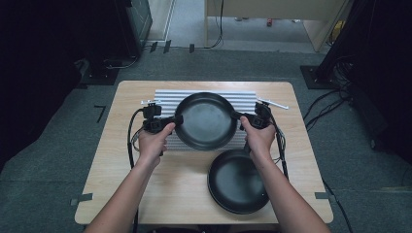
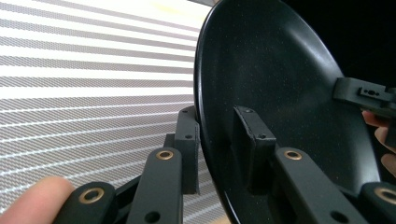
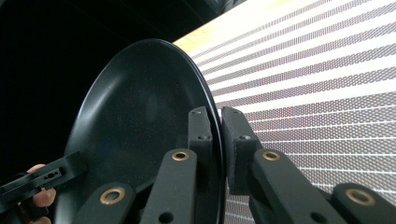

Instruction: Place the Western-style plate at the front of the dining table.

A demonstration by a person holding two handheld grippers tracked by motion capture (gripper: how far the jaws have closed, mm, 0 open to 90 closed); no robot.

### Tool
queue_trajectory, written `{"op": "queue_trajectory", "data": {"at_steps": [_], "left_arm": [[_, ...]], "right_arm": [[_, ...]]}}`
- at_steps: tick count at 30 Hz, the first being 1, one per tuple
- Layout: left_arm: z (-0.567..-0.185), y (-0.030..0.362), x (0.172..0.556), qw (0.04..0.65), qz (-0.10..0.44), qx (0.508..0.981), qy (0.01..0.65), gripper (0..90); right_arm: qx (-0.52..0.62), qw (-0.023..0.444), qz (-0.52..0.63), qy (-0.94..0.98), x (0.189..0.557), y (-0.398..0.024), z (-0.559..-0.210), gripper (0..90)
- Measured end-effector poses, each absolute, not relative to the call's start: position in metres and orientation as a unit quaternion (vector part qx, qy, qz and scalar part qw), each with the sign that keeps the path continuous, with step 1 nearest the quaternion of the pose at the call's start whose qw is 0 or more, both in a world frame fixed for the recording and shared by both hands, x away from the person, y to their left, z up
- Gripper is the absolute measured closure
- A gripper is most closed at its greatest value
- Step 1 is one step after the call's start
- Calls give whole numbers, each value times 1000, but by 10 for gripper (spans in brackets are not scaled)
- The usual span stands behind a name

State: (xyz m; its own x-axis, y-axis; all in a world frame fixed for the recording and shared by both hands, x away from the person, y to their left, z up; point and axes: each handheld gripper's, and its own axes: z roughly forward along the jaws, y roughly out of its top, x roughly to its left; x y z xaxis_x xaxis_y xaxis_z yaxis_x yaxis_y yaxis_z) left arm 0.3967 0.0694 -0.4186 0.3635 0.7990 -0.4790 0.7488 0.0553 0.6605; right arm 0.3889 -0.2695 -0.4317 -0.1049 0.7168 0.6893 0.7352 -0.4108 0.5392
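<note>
Left claw [image 1: 178, 119] clamped on the left rim of the upper black pan [image 1: 206, 120], one jaw inside the bowl, the other under the rim; same grip seen close in the left gripper view, with the rim of that pan [image 2: 280, 84] pinched between both pads. Right claw [image 1: 236, 116] clamped on the opposite, right rim, jaws narrow, pads pressing both faces of the thin edge, as seen close in the right gripper view [image 3: 140, 121]. Pan held level between the two claws, over the ribbed white-and-grey mat [image 1: 165, 99] at the far middle of the table [image 1: 189, 194]; cannot tell whether resting on the mat or just above it. Left hand [image 1: 151, 141] and right hand [image 1: 258, 137] wrapped round the claw bodies, forearms coming in from the near edge, black cables trailing down beside each wrist. Second black pan [image 1: 237, 182] lying flat on the bare wood, near the right forearm, just below and right of the held one, apart from both claws. Small white stick-like piece [image 1: 273, 103] on the table beyond the right claw, near the far right corner of the mat.
</note>
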Motion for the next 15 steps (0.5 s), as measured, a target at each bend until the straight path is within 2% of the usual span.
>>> {"op": "queue_trajectory", "data": {"at_steps": [15], "left_arm": [[-465,65,449,410,2,683,604,710]], "right_arm": [[-705,19,-454,-545,432,-261,-472,823]]}}
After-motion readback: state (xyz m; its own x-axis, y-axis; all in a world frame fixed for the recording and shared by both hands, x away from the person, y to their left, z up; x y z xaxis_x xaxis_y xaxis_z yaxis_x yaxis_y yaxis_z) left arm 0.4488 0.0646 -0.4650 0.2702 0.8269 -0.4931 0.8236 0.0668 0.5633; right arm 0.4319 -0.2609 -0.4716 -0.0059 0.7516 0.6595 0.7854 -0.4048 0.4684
